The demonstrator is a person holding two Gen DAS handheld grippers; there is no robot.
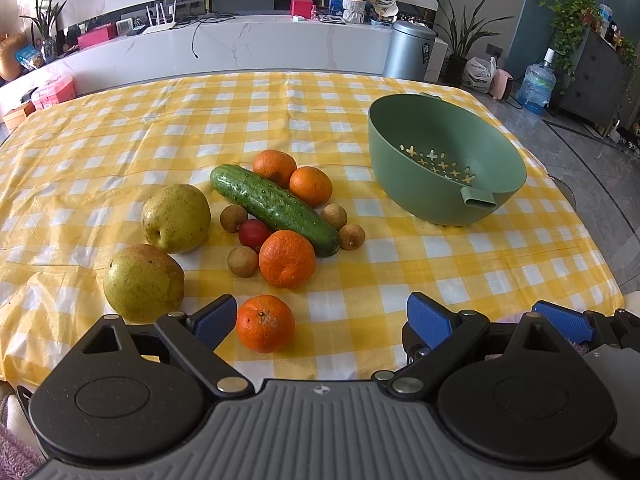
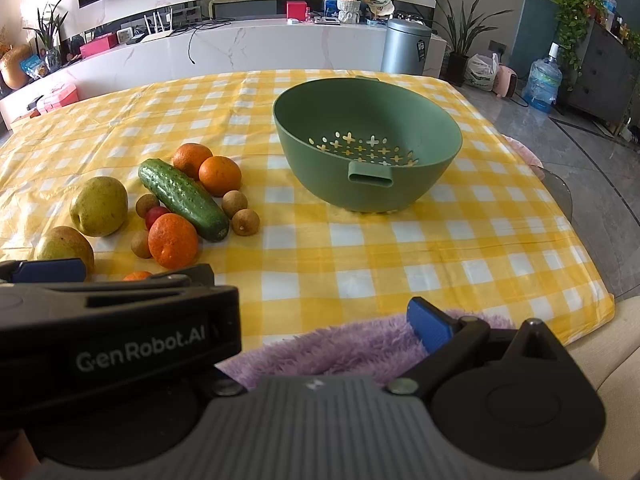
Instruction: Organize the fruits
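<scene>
I held both grippers low at the near edge of the checked surface (image 1: pixel 360 92), neither holding anything. The left gripper (image 1: pixel 320 318) had its fingers wide apart, an orange (image 1: pixel 265 323) lying on the cloth between them. The right gripper (image 2: pixel 430 324) showed one blue finger; the left gripper's body hid the other, so I could not tell its state. The cucumber (image 1: pixel 274 209), pears (image 1: pixel 176 218), oranges and longans lay clustered left of the green bowl (image 1: pixel 444 168), which stood empty.
</scene>
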